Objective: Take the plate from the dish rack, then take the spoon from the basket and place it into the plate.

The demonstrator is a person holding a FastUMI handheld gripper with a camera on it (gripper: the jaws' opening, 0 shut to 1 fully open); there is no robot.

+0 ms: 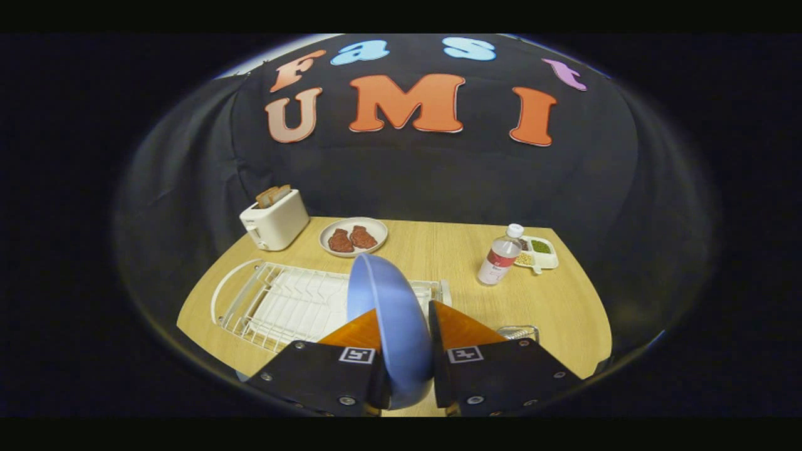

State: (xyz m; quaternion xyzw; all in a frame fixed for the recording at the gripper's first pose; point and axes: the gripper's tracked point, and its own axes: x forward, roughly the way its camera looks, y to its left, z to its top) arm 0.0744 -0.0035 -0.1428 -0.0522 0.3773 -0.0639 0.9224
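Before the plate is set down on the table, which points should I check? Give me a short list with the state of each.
1. Gripper shut on the blue plate: ok, a finger presses each face.
2. Plate out of the dish rack: ok, it is held on edge above the rack.
3. Bare table ahead to set it on: ok, between the plate of meat and the bottle.
4. Basket in reach: cannot tell, just its wire rim shows beside the fingers.
5. Spoon: cannot tell.
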